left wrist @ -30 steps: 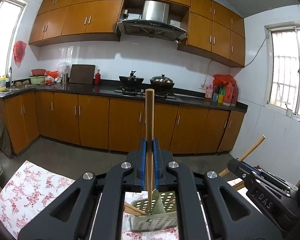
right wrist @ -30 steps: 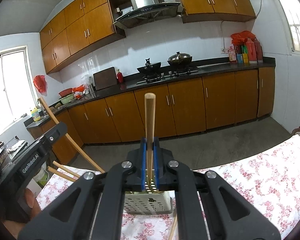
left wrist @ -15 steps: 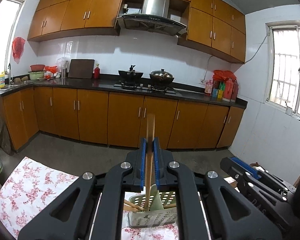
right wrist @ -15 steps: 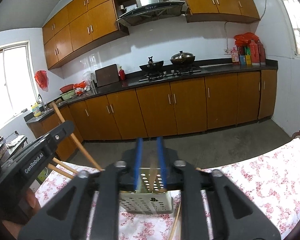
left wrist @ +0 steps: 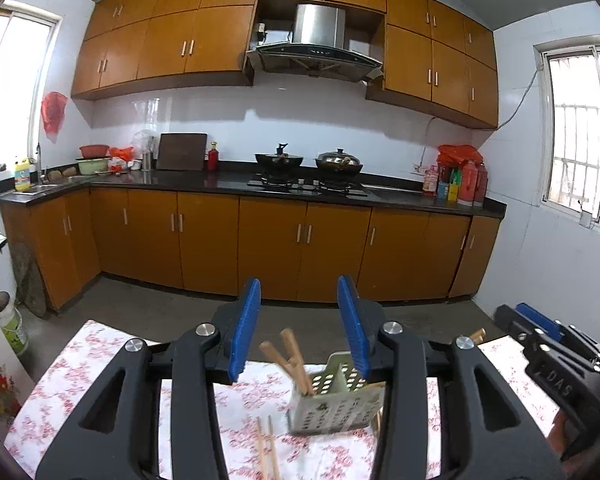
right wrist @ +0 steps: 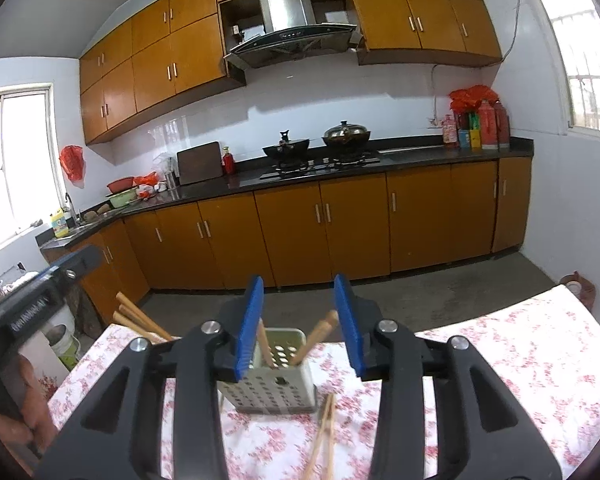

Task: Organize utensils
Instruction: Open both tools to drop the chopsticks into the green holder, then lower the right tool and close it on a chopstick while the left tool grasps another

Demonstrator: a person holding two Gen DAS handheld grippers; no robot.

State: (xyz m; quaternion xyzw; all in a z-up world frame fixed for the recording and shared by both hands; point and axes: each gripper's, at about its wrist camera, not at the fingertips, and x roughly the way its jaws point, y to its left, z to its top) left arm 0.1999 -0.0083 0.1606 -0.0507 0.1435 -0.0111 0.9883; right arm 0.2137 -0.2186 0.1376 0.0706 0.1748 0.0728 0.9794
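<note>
Grippers come first, nearest the cameras: the left gripper point(left wrist: 298, 322) and the right gripper point(right wrist: 299, 322), each black with blue finger pads, both spread wide and holding nothing. Just beyond them, a pale green perforated plastic utensil holder point(right wrist: 276, 386) stands on a pink floral tablecloth point(right wrist: 500, 364), with wooden chopsticks point(left wrist: 290, 354) leaning inside it. More loose wooden chopsticks point(right wrist: 325, 436) lie flat on the cloth in front of the holder. Farther back, orange-brown kitchen cabinets point(left wrist: 268, 240) run under a dark countertop point(left wrist: 228, 180) carrying two black woks point(left wrist: 278, 159).
</note>
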